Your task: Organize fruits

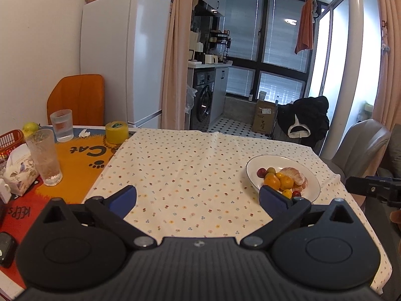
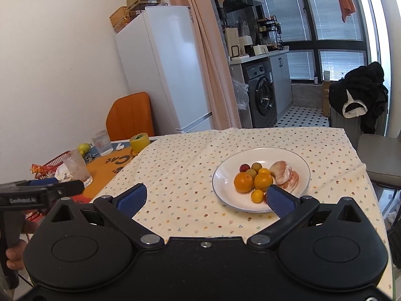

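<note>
Fingers (image 2: pixel 132 199) of right gripper (image 2: pixel 204 199) spread wide, empty, level above surface (image 2: pixel 175 175); left gripper (image 1: pixel 198 198) likewise released, empty. Bare floral cloth (image 1: pixel 180 165) between and ahead of both. White plate (image 2: pixel 225 175) just beyond right fingertip, holding oranges (image 2: pixel 243 182), small plums (image 2: pixel 244 168), peeled pomelo (image 2: pixel 284 173); far cloth edge beyond.

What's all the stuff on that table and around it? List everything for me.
plate: one, white, on the dotted cloth
oranges: four, orange, on the plate
plums: small, red and green, on the plate
pomelo: one, peeled, pink, on the plate
glasses: two, clear, table's left
tape: one roll, yellow, beside the glasses
pear: one, green, far left
basket: one, red, far left
fridge: one, white, behind
left tool: open, empty
right tool: open, empty
</note>
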Motion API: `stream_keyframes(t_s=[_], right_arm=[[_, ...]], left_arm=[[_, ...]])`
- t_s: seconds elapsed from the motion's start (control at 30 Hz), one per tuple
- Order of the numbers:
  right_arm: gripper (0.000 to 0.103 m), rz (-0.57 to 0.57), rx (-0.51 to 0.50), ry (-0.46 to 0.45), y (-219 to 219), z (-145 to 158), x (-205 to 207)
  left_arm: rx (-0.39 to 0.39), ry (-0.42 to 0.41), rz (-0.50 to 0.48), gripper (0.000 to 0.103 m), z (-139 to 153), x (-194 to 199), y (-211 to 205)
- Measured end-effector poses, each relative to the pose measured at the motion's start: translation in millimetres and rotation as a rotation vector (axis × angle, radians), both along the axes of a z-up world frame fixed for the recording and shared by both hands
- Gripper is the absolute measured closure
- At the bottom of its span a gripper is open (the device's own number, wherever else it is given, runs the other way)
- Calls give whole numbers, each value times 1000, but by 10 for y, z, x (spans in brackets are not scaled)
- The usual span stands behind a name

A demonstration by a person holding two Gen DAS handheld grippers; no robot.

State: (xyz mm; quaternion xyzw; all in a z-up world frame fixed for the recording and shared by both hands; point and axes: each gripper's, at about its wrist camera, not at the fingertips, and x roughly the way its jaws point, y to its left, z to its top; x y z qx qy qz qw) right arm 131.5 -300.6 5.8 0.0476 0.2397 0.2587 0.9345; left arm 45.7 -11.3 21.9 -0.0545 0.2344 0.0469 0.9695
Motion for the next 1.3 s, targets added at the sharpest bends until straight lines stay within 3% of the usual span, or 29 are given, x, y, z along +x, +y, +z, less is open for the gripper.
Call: stream_keyframes(t_s=[0.23,1.3], right_arm=[[0,-13,-28,15,40,0,-97],[0,52,-82,48,166,-108,-117]], left_arm=[[51,22,-21,0,7,-106,-51],[24,63,-57,0,-161,-41,-72]])
